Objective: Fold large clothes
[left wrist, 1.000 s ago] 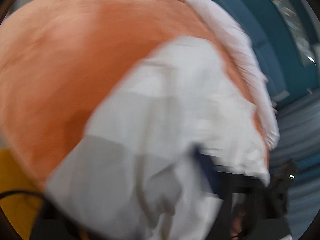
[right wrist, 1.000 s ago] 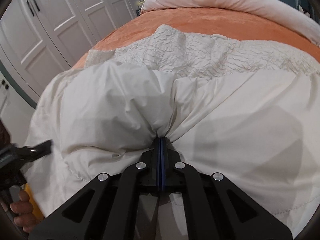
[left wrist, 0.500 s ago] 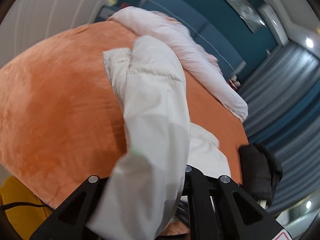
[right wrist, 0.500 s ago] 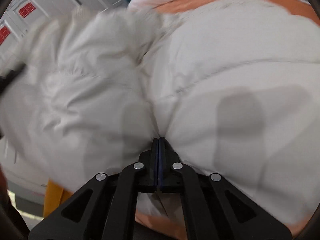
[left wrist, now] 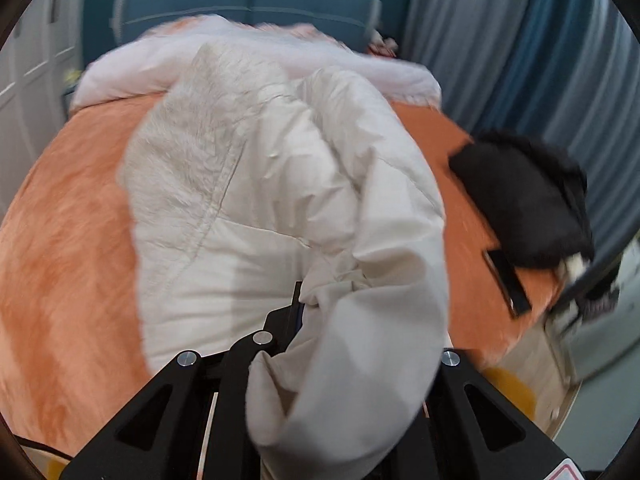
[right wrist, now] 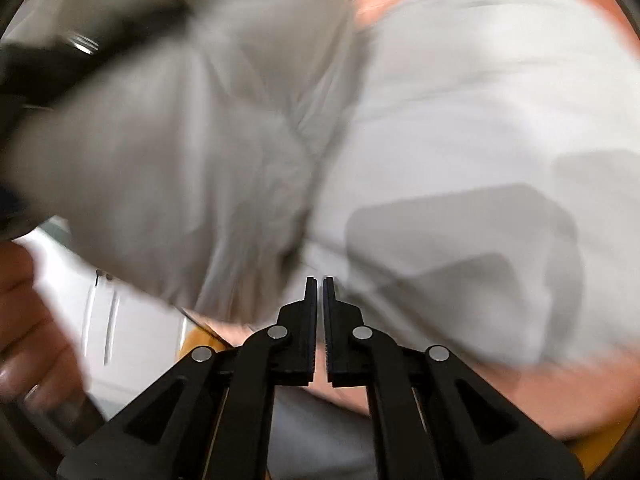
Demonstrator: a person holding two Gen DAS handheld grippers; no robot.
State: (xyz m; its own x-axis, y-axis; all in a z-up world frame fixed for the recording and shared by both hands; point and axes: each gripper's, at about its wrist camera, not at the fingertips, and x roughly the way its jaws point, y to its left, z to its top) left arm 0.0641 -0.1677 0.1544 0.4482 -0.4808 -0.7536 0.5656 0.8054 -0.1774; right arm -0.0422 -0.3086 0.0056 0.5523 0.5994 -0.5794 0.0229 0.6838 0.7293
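The left gripper clamps a bunched fold of the white padded jacket, which lies on the orange bedspread, its long axis running away towards the pillows, furry collar at the far end. The right gripper shows a narrow gap, pinching nothing.

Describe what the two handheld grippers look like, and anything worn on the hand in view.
Both the left gripper and the right gripper are matte black, with angular linkage arms joined by round silver pins. The right one's fingers have finely ridged inner faces. A hand at the left edge appears to wear a ring.
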